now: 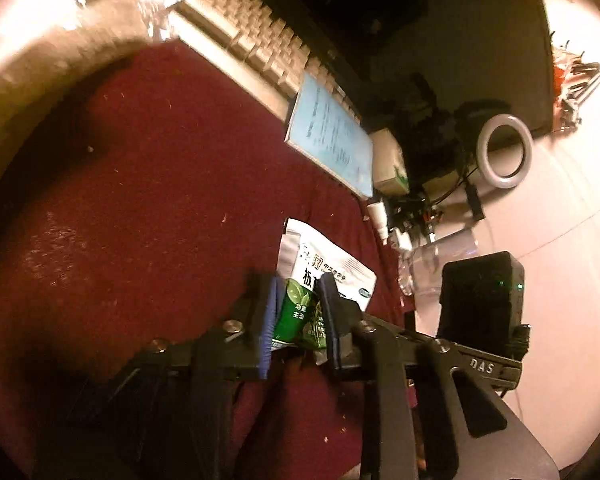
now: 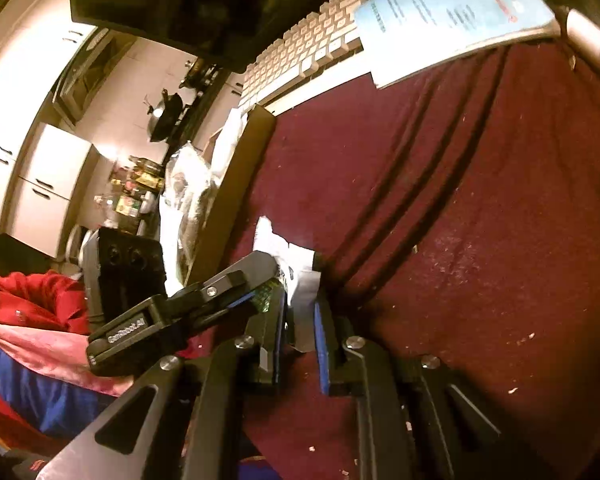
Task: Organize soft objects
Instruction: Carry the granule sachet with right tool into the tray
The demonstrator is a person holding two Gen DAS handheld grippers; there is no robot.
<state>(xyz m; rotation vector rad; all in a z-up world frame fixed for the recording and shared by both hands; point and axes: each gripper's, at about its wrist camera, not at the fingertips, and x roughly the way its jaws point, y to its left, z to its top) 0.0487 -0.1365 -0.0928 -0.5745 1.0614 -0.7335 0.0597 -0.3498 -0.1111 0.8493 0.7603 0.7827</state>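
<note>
A soft white and green medicine sachet (image 1: 320, 272) with Chinese print lies over the dark red cloth (image 1: 140, 200). My left gripper (image 1: 298, 304) is shut on its green lower end, blue pads pressing both sides. In the right wrist view my right gripper (image 2: 300, 304) is shut on the sachet's white and silver end (image 2: 296, 268), just above the red cloth (image 2: 460, 200). The left gripper's black body (image 2: 204, 300) reaches in from the left and meets the same sachet.
A beige keyboard (image 1: 252, 40) and a light blue booklet (image 1: 332, 136) lie beyond the cloth. A small box (image 1: 388, 160), a white ring (image 1: 504, 152) and clear plastic (image 1: 432, 264) sit right. A cardboard box wall (image 2: 236, 192), plastic bags (image 2: 188, 192) and red and blue fabric (image 2: 32, 320) are left.
</note>
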